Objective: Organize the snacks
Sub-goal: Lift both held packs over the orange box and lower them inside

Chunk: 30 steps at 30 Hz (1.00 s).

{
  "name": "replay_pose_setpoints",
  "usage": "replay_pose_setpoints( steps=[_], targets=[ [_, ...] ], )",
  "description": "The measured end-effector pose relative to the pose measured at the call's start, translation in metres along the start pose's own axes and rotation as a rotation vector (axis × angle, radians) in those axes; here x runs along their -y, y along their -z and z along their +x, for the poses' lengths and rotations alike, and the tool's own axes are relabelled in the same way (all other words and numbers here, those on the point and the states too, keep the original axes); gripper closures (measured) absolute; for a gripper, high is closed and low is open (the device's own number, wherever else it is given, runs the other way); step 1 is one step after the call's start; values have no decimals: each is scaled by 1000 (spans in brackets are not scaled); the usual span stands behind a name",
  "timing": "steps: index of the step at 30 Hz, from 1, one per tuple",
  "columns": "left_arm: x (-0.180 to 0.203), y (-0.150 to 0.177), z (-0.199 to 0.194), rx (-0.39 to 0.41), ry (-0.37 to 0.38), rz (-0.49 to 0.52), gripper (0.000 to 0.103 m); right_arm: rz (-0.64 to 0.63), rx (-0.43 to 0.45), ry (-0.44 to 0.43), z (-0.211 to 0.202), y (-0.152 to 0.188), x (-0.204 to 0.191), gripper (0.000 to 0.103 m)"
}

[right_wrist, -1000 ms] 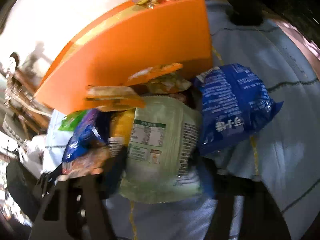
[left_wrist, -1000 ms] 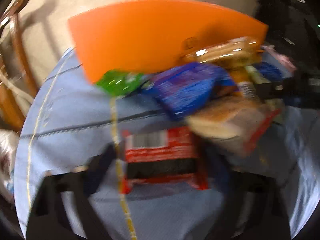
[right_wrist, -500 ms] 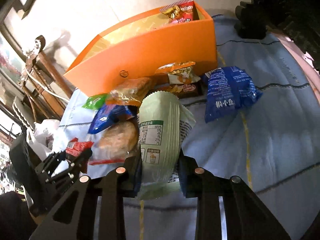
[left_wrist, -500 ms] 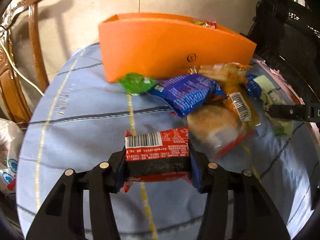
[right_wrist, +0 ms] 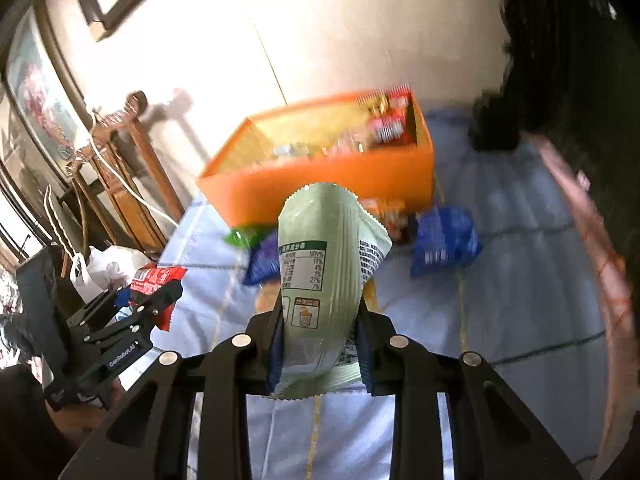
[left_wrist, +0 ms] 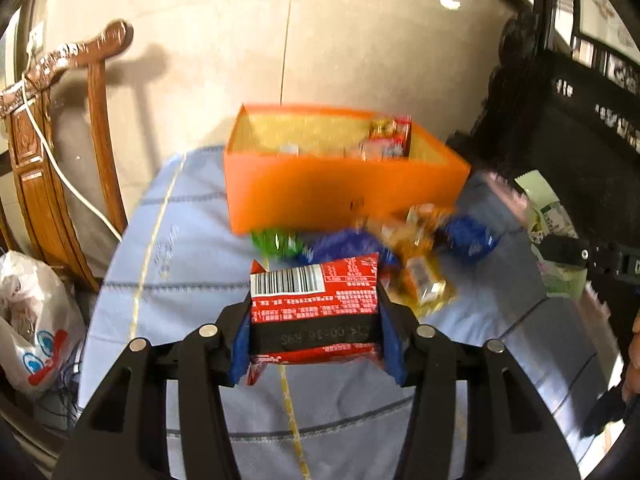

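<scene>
Two matte black handheld grippers are seen: the left gripper (left_wrist: 314, 330) and the right gripper (right_wrist: 318, 344), each built with slotted, angular finger arms, round silver screws at the pivots and blue pads (left_wrist: 239, 344). White lettering is printed on the left unit's side.

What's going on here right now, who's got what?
A person is sorting snacks with two handheld grippers. The left gripper is shut on a red snack packet, and the right gripper is shut on a pale green packet; both packets are lifted clear of the blue tablecloth. Ahead stands the orange box, open, with a few snacks inside. More packets lie loose on the cloth in front of it.
</scene>
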<state>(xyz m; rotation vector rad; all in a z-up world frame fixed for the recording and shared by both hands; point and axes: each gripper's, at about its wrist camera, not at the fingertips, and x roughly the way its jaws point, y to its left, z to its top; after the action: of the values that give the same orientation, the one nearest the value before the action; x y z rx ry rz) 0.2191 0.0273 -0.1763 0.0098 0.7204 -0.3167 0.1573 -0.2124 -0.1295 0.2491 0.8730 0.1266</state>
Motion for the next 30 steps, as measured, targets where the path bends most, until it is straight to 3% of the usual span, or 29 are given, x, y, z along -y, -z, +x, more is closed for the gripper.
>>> replay_pose_setpoints(
  steps=[7, 15, 21, 30],
  targets=[
    [9, -67, -28, 74, 25, -9, 53, -45, 109, 5, -47, -49, -20, 73],
    [20, -147, -40, 128, -11, 36, 53, -95, 178, 34, -72, -111, -27, 73],
    [26, -180, -25, 124, -48, 39, 52, -122, 196, 62, -67, -148, -31, 73],
    [36, -201, 1, 122, -59, 73, 52, -146, 190, 52, -47, -172, -35, 73]
  ],
)
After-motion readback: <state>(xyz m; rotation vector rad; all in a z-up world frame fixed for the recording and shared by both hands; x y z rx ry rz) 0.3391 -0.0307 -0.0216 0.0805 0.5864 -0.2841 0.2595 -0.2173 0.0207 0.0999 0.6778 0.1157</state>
